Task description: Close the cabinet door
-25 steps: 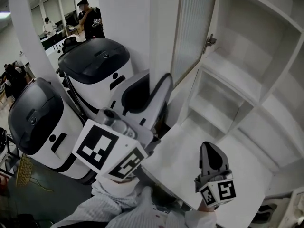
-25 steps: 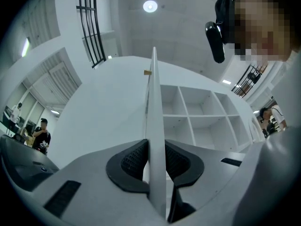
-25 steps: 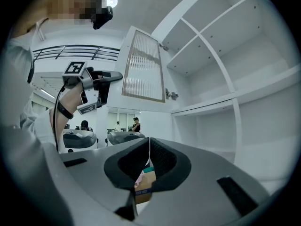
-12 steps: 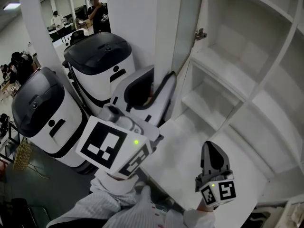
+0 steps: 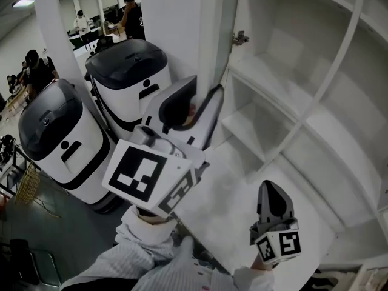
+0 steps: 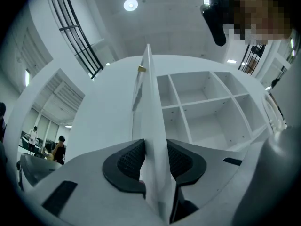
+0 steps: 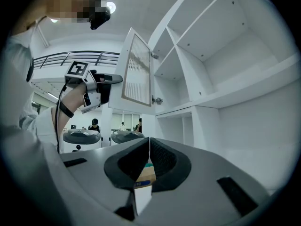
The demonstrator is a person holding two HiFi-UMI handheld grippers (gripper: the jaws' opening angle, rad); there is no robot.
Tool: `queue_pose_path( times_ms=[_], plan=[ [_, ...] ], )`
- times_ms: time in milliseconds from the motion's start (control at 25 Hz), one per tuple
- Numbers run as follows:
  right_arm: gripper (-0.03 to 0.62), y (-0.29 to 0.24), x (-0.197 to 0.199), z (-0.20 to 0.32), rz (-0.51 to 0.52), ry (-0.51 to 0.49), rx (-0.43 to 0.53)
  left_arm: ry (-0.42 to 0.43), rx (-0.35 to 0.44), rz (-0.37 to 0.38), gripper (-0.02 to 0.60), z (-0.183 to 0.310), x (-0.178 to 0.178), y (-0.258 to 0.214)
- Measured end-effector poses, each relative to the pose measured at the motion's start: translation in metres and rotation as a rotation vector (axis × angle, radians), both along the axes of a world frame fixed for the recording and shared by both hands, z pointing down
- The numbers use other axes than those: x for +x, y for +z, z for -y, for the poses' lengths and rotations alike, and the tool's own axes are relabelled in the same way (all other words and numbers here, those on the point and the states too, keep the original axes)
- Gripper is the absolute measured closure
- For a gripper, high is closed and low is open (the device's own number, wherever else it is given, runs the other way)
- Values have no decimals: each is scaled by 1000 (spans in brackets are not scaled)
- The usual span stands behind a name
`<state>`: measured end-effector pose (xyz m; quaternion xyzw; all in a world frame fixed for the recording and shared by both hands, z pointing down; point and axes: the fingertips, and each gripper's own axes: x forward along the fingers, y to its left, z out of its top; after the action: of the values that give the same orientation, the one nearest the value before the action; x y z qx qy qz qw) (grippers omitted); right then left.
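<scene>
I've got the left hand-held gripper (image 5: 203,102) straddling the free edge of the tall white panelled cabinet door (image 5: 228,35). Its jaws have just been opening and now sit loosely either side of that edge, with a sliver of gap beside the left pad. The door stands upright, long axis vertical, and runs away from me to its metal hinge (image 5: 240,38) on the far side. The white open-shelved cabinet (image 5: 291,126) lies to the right, so the closing swing goes rightward, and my left is plainly the nearer hand. The right hand-held gripper (image 5: 271,193), pinched together on nothing, hangs low and near, well apart from the door.
</scene>
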<state>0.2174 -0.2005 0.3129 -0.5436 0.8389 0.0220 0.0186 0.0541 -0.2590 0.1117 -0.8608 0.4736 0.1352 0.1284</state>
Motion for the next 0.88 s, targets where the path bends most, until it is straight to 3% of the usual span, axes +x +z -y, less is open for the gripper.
queue_pose_path(
  times_ms=[640, 880],
  plan=[
    [580, 0, 72, -17, 8, 12, 10, -35, 33, 36, 407, -4, 79, 3],
    [580, 1, 97, -25, 3, 45, 13, -17, 55, 99, 382, 2, 120, 5]
  ],
)
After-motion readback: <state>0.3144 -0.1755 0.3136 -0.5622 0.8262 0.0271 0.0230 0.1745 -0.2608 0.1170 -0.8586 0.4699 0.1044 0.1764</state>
